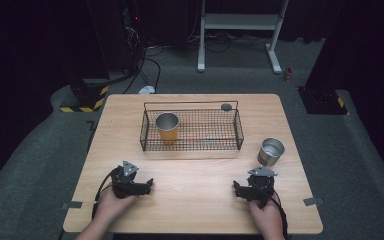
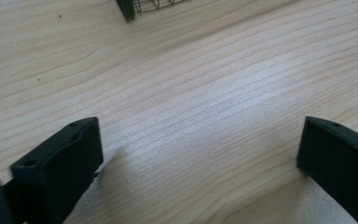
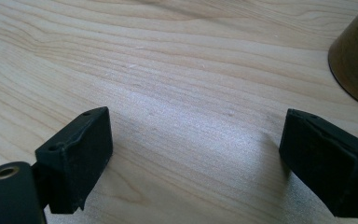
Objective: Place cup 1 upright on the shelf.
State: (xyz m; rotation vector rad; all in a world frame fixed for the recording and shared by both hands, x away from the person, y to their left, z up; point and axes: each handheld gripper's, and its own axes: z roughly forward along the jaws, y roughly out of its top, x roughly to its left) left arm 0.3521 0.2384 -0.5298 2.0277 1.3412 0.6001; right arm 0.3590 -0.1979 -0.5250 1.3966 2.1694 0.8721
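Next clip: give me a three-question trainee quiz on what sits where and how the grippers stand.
1. True or false: the orange cup stands inside the wire basket.
2. Which gripper is nearer the silver cup: left gripper or right gripper?
3. Fill in: both grippers' jaws are ____, with bare table between them.

Key: 1 true. 2 right gripper. 3 open.

Wooden table (image 1: pixel 195 200) stands on grey carpet (image 1: pixel 40 165). A small dark round disc (image 1: pixel 226 106) lies on the table just behind the far rim of the basket. White metal frame stand (image 1: pixel 240 22) is on the floor beyond the table. Black cables (image 1: pixel 140 65) run across the floor at far left, beside a yellow-and-black striped base (image 1: pixel 87 97). A small red object (image 1: pixel 288 75) sits near the stand's foot.
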